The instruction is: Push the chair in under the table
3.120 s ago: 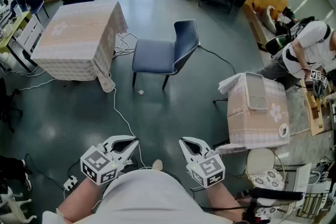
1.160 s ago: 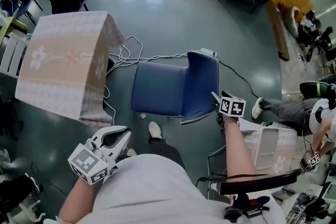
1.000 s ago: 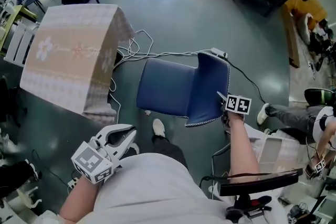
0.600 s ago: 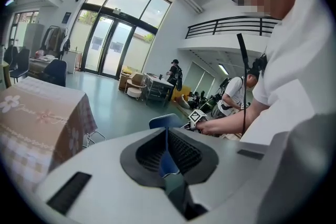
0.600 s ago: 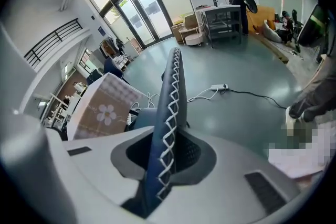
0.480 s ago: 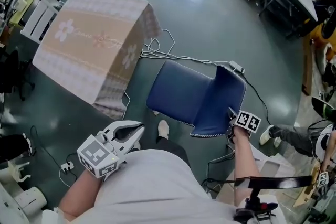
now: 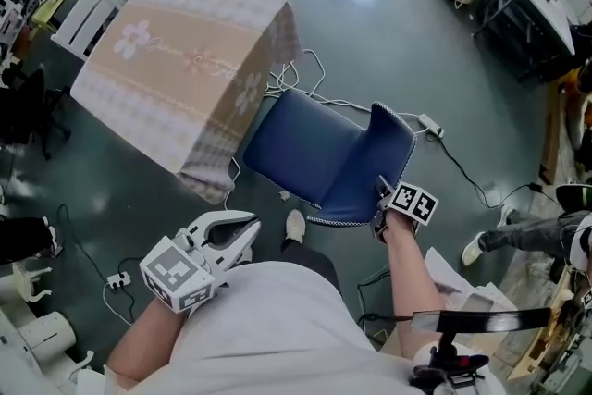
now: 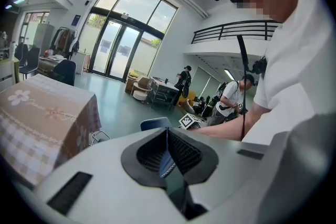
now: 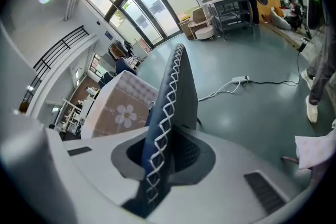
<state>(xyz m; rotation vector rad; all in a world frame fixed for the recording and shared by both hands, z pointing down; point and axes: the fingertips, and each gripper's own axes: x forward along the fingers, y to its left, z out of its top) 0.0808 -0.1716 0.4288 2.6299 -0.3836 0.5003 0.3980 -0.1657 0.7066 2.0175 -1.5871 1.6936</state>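
Left claw: was held low at the person's left side, engaged with nothing. Its jaws were seen together and empty.
Tabletop: was draped in a beige patterned cloth and was set at upper left. Its near corner hung just beside the front of the seat.
Chair: blue, was stood on the floor with the seat pointed at the cloth, not yet lodged underneath. Cables were laid near its legs.
Right claw: was placed on the stitched side edge of the backrest. Its jaws were closing, and that edge was pinched between them.
Step in hand: the grip on the backrest was judged to be just secured, with the push toward the cloth barely begun.
Next move: a steady, level push along the seat's line was judged to be required, aimed under the hanging cloth. As only one side was gripped, twisting was to be resisted, and snagging on the cables avoided.
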